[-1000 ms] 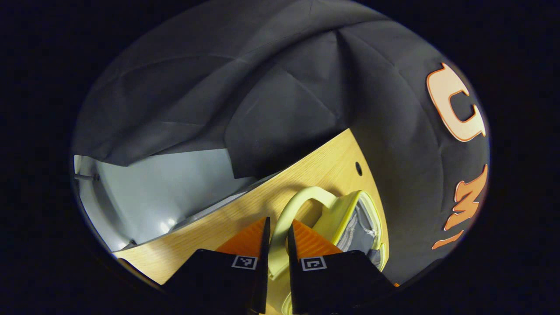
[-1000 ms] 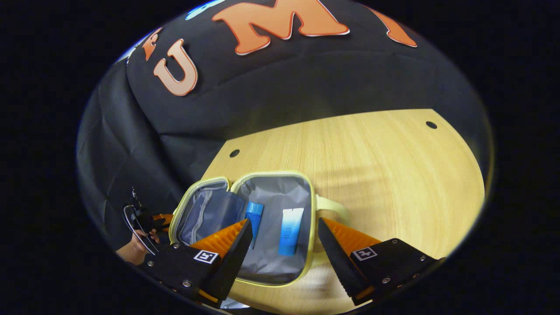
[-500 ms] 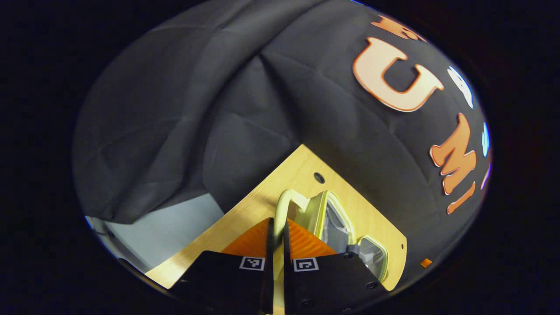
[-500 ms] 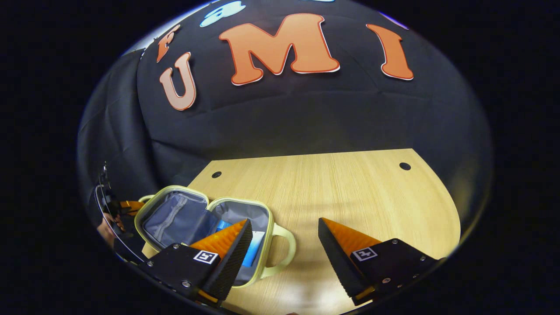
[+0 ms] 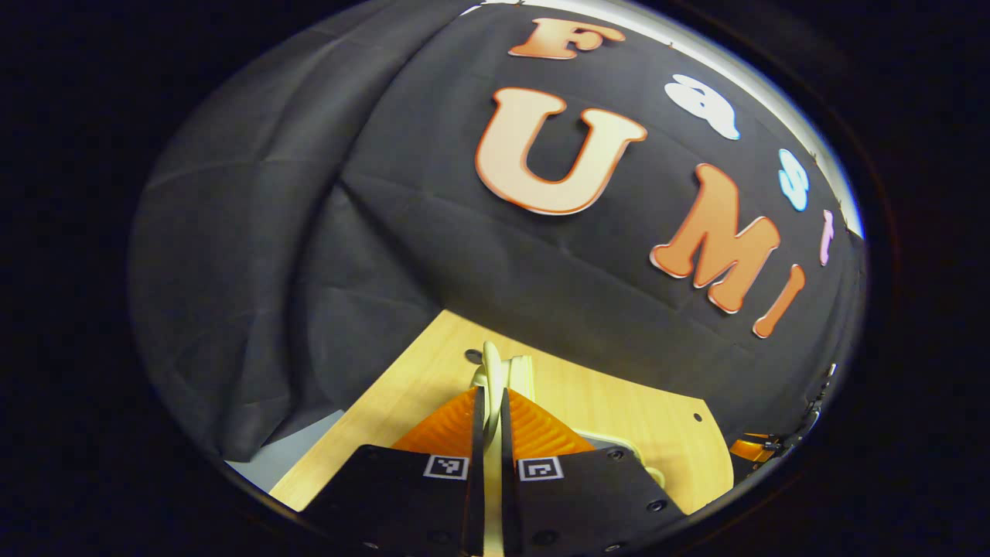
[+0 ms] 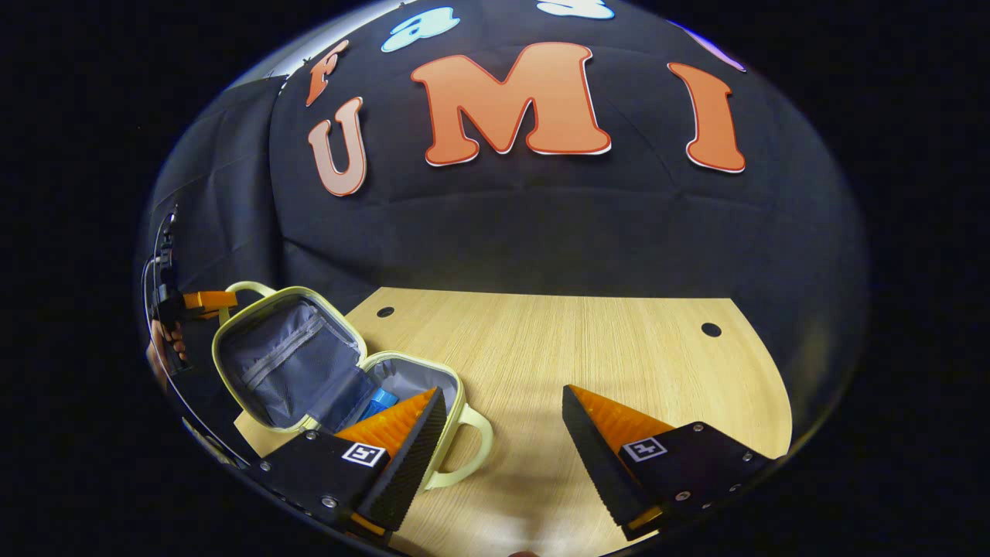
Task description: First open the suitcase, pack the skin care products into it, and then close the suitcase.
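You are pinching the pale yellow-green loop handle (image 5: 490, 371) of the lid with your left gripper (image 5: 489, 410), both fingers pressing flat against it. In the right gripper view that same gripper (image 6: 203, 300) is showing at the far left, holding the handle (image 6: 246, 288) at the top of the raised lid (image 6: 288, 365), whose grey zipped lining is facing the open base.

The small pale yellow-green suitcase (image 6: 402, 367) is sitting on the light wooden table (image 6: 588, 363), toward the table's left end, half open. Inside the base, a blue skin care tube (image 6: 379, 402) is peeking out just behind your right gripper's near finger (image 6: 402, 433), which is covering most of the compartment. The base's own loop handle (image 6: 464, 449) is sticking out toward the middle of the table.

Your right gripper (image 6: 503, 418) is hanging above the table with its fingers spread wide, holding nothing, its gap lying just right of the suitcase. Two small round holes (image 6: 710, 329) are dotting the tabletop near its back edge, well apart from the suitcase.
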A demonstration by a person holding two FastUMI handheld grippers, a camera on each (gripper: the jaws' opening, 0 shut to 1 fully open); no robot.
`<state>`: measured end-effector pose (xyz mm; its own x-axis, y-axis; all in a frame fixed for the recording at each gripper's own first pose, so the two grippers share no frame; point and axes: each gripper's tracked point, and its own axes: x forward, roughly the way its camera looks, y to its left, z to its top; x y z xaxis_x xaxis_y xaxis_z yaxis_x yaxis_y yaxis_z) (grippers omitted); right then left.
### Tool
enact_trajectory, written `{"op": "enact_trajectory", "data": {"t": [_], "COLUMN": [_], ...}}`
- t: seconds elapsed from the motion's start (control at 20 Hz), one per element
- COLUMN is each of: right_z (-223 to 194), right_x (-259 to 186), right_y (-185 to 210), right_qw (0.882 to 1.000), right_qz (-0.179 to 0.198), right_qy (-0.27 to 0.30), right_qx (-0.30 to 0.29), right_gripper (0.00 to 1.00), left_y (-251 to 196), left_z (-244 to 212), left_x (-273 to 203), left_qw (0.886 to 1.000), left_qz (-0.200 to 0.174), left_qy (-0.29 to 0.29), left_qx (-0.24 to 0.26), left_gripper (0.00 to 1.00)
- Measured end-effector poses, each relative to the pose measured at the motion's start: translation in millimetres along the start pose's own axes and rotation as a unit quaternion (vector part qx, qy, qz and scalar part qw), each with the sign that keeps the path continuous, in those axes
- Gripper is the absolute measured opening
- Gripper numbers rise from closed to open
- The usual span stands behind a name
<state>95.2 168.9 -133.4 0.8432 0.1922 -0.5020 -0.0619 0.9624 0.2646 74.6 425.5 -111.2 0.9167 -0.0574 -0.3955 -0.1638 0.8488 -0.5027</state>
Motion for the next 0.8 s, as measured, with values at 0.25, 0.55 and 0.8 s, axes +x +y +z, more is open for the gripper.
{"op": "enact_trajectory", "data": {"t": [0.25, 0.55, 0.8], "right_z": [5.1, 9.6, 4.1], "right_x": [-4.9, -12.0, -19.2], "right_y": [-16.9, -32.3, -46.4], "right_qw": [1.0, 0.999, 0.999], "right_qz": [0.008, 0.009, 0.008], "right_qy": [-0.009, -0.026, -0.03], "right_qx": [-0.009, -0.026, -0.03], "right_gripper": [0.95, 0.95, 0.96], "left_y": [-60.3, -154.7, -240.2], "left_z": [-4.8, -24.3, -74.9], "left_x": [-2.6, -16.4, -17.1], "left_qw": [0.998, 0.994, 0.986], "left_qz": [-0.01, -0.077, -0.14], "left_qy": [-0.014, -0.009, 0.015], "left_qx": [0.066, 0.078, 0.093], "left_gripper": [0.09, 0.09, 0.09]}}
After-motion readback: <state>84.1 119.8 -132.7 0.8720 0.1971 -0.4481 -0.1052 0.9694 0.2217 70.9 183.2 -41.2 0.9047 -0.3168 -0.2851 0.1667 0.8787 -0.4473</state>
